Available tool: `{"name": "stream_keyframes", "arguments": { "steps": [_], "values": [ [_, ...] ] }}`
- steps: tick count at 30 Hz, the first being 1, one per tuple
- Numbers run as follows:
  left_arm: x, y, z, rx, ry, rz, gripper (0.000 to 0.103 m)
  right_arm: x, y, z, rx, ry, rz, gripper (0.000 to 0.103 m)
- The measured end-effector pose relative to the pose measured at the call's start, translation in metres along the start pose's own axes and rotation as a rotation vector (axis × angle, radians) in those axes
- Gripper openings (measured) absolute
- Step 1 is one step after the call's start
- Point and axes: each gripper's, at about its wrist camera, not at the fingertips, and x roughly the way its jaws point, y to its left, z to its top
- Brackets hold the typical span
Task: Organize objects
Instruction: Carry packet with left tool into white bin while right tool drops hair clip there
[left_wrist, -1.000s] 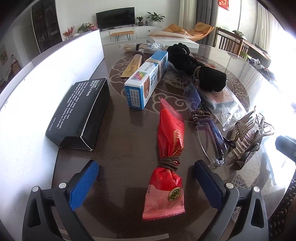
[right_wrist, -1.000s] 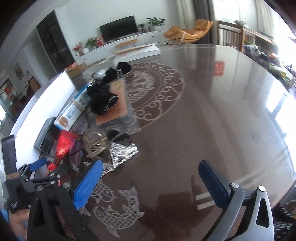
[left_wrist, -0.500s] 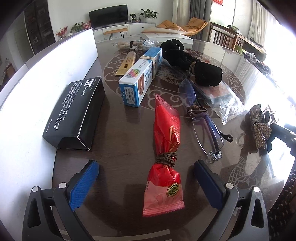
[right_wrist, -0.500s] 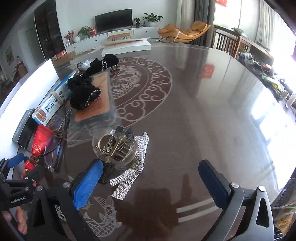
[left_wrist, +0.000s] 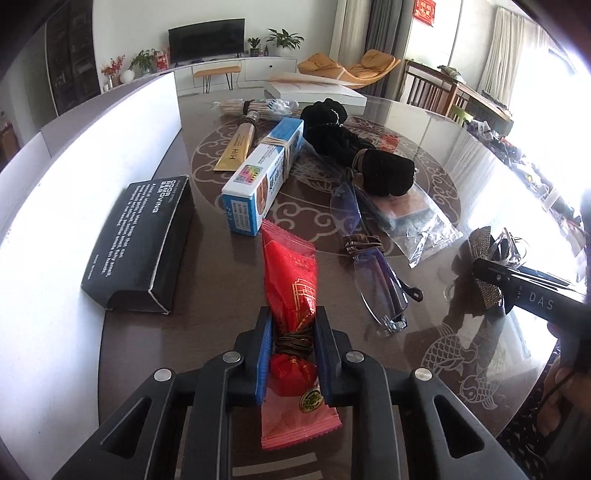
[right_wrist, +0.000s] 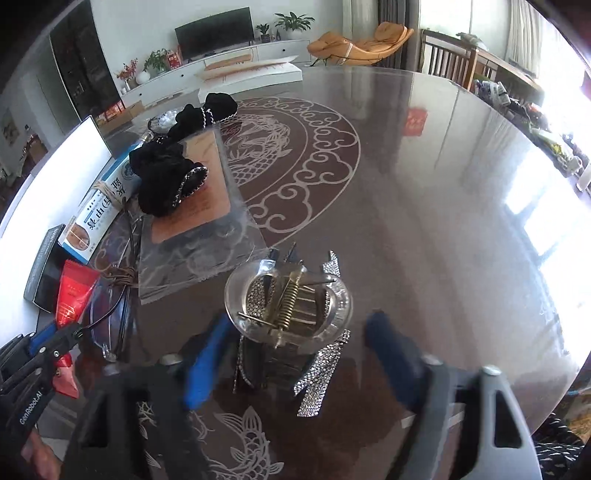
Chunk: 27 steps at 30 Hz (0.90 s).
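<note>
My left gripper (left_wrist: 293, 332) is shut on a red snack packet (left_wrist: 291, 280) at its waist, where a brown hair tie (left_wrist: 293, 341) is wound; the packet lies on the glass-topped table (left_wrist: 229, 317). The packet (right_wrist: 72, 295) also shows at the left of the right wrist view. My right gripper (right_wrist: 291, 356) is open, blurred by motion, its blue pads (right_wrist: 201, 373) on either side of a clear hair claw with a rhinestone bow (right_wrist: 290, 306). That bow clip (left_wrist: 487, 266) shows at the right of the left wrist view behind the right gripper's finger.
A black box (left_wrist: 142, 240), a blue and white box (left_wrist: 264, 177), a gold tube (left_wrist: 238, 147), black scrunchies (left_wrist: 354, 147), glasses (left_wrist: 373, 273) and a clear plastic bag (left_wrist: 413, 218) lie on the table. A white wall panel (left_wrist: 55, 206) borders the left.
My left gripper has closed on the red packet at its tied waist. My right gripper has moved in around the bow hair claw, its fingers narrowing.
</note>
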Motion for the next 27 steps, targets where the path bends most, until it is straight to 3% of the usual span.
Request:
{"name": "stream_keyframes", "arguments": {
  "steps": [7, 11, 14, 17, 20, 24, 25, 26, 27],
  "values": [
    [-0.052, 0.017, -0.002, -0.066, -0.049, -0.091, 0.021, -0.029, -0.026, -0.006, 0.094, -0.004, 0.227, 0.054],
    [-0.105, 0.051, 0.015, -0.142, -0.118, -0.135, 0.021, -0.075, 0.016, 0.005, 0.0, -0.045, 0.337, 0.054],
    [-0.145, 0.1, 0.021, -0.2, -0.177, -0.054, 0.021, -0.11, 0.083, 0.02, -0.112, -0.075, 0.474, 0.054],
    [-0.17, 0.157, 0.016, -0.258, -0.205, 0.106, 0.021, -0.135, 0.167, 0.029, -0.249, -0.07, 0.618, 0.054],
    [-0.174, 0.213, 0.002, -0.337, -0.171, 0.239, 0.021, -0.145, 0.248, 0.026, -0.384, -0.05, 0.711, 0.054],
    [-0.154, 0.261, -0.019, -0.405, -0.065, 0.348, 0.023, -0.131, 0.333, 0.006, -0.512, 0.011, 0.728, 0.055],
    [-0.148, 0.268, -0.023, -0.426, -0.04, 0.36, 0.029, -0.125, 0.35, 0.0, -0.546, 0.031, 0.696, 0.066],
    [-0.143, 0.273, -0.028, -0.447, -0.018, 0.366, 0.036, -0.119, 0.361, -0.006, -0.579, 0.037, 0.643, 0.093],
    [-0.139, 0.275, -0.031, -0.464, -0.004, 0.366, 0.052, -0.117, 0.366, -0.011, -0.599, 0.03, 0.621, 0.102]
  ]
}}
